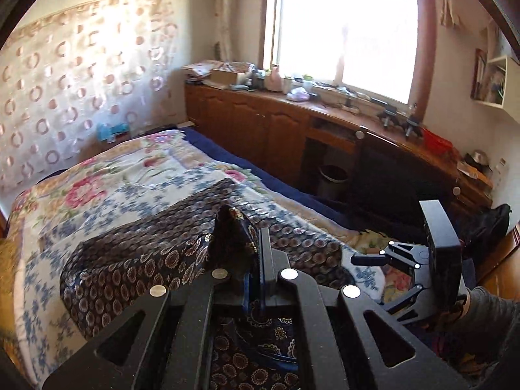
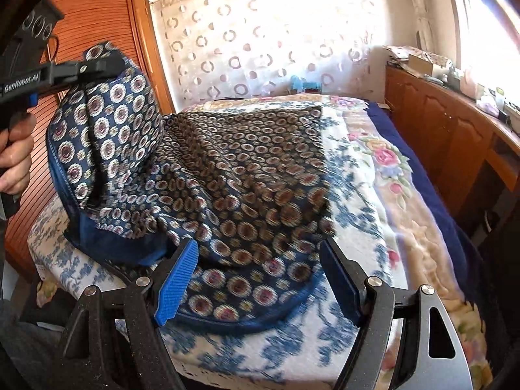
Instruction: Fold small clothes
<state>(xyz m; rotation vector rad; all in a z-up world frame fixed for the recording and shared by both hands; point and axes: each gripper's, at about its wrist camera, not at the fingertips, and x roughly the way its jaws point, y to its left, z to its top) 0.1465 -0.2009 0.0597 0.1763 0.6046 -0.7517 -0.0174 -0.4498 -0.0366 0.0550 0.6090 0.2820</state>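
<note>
A dark blue garment with a round medallion print [image 2: 234, 175] lies on the flowered bedspread [image 2: 367, 169]. My left gripper [image 1: 260, 253] is shut on a bunched corner of the garment [image 1: 234, 230] and holds it lifted above the bed; in the right wrist view that gripper [image 2: 107, 63] shows at the upper left with the cloth hanging from it. My right gripper [image 2: 260, 279] is open, its blue-padded fingers [image 2: 177, 282] straddling the garment's near hem just above the bed. The right gripper also shows in the left wrist view [image 1: 383, 256], low on the right.
The bed's near edge lies just under my right gripper. A wooden cabinet [image 1: 292, 123] with a cluttered top runs along the window wall. A waste bin [image 1: 331, 178] stands in its recess. A wooden wardrobe [image 2: 97, 16] stands to the left.
</note>
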